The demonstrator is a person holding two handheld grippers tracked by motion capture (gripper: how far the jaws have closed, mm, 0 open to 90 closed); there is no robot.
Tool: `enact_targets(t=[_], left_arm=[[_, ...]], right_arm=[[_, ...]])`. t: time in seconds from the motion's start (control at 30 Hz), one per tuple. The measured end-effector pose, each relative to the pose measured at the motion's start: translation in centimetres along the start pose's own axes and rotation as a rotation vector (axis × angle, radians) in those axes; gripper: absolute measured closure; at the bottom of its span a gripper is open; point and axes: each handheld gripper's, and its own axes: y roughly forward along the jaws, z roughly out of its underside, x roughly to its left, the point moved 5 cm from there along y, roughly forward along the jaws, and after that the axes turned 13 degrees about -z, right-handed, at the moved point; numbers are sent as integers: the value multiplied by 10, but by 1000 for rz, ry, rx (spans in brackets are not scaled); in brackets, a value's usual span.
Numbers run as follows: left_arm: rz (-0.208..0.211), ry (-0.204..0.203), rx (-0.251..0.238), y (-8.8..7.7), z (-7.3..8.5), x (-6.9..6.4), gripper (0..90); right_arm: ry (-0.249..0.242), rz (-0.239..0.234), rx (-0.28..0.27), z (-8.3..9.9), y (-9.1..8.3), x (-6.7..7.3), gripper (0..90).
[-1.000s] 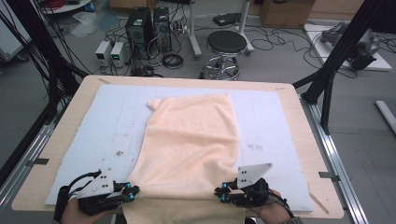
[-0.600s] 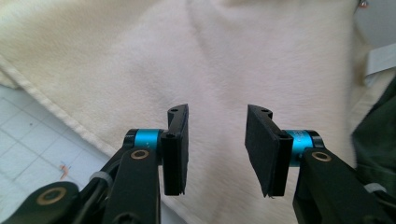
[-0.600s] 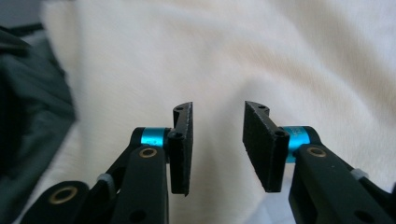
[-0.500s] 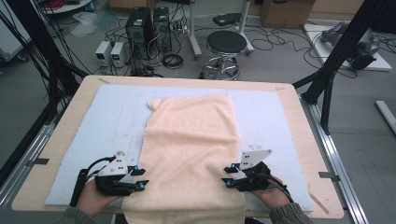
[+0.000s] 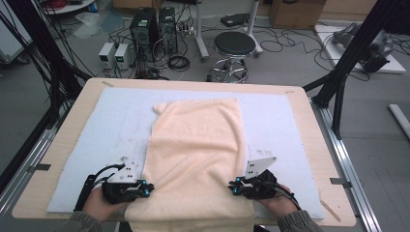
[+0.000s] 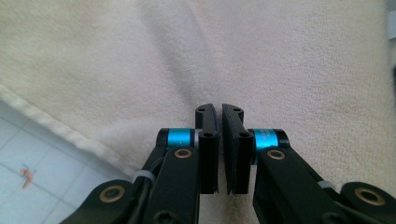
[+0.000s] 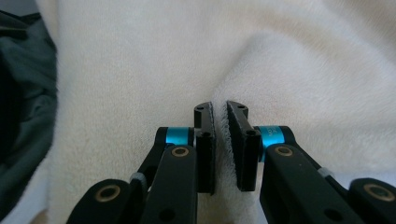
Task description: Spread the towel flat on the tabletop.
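Towel [image 5: 196, 159] lies flat along the middle of the tabletop [image 5: 300, 96], and the left tool [image 5: 142, 187] and right tool [image 5: 235, 186] have just pinched its near edges, so the next move, I think, is lifting both together to fold it.

Fuzzy terry cloth towel [image 5: 198, 154], matt wooden table [image 5: 314, 125]

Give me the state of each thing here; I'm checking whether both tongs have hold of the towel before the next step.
Towel: spread lengthwise on the mat, near end hanging over the table edge.
Left tongs: just closed, shut on a pinch of towel near its left edge.
Right tongs: just closed, shut on a fold of towel.
Mat: flat on the table, under the towel.
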Motion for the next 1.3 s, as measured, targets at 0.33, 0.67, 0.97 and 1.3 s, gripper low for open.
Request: enact_targets(t=[0.33, 0.67, 0.97, 1.3], left_arm=[[10, 4, -55, -36, 3, -17, 767], [-83, -58, -12, 1, 0, 23, 560], [-62, -53, 36, 17, 7, 26, 826], [-62, -40, 26, -6, 16, 15, 853]], right_arm=[[-62, -50, -21, -13, -6, 35, 728], [30, 99, 3, 1, -8, -19, 617], [50, 73, 43, 10, 0, -27, 855], [-2, 51, 2, 13, -12, 0, 836]])
